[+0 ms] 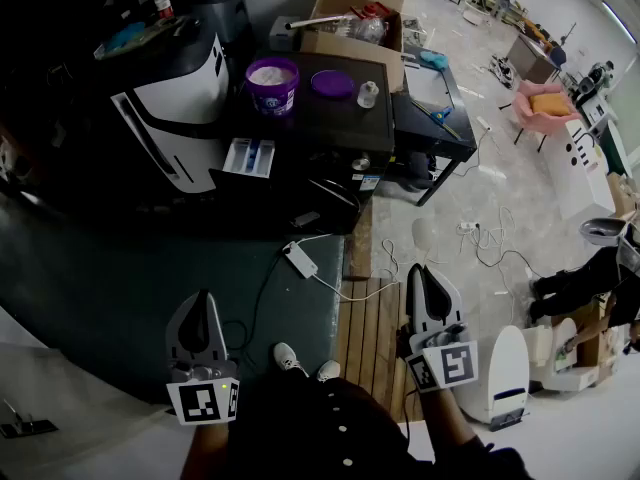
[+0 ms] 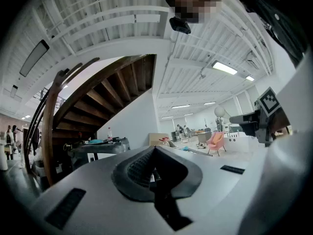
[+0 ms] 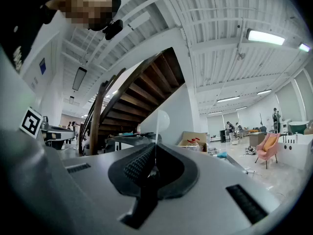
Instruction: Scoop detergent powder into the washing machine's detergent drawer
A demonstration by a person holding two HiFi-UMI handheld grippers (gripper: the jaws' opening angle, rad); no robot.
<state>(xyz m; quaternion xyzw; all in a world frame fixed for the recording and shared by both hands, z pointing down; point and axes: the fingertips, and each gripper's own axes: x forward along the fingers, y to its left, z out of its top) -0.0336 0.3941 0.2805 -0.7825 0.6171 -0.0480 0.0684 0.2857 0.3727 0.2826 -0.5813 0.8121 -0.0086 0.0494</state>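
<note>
A purple detergent tub (image 1: 272, 83) full of white powder stands on the dark tabletop (image 1: 340, 128), with its purple lid (image 1: 332, 83) beside it. The white detergent drawer (image 1: 250, 156) is pulled out of the washing machine (image 1: 175, 88). Both grippers are held low, far from the machine. My left gripper (image 1: 203, 300) (image 2: 154, 152) is shut with nothing in it. My right gripper (image 1: 420, 273) (image 3: 153, 151) is shut on the handle of a translucent white spoon (image 3: 161, 120) (image 1: 425, 234), whose bowl sticks out past the jaws.
A small white container (image 1: 368, 93) sits near the lid. Behind the table is an open cardboard box (image 1: 355, 18). A power strip (image 1: 299, 260) with cables lies on the floor beside a wooden pallet (image 1: 375, 328). A pink chair (image 1: 547, 106) stands at far right.
</note>
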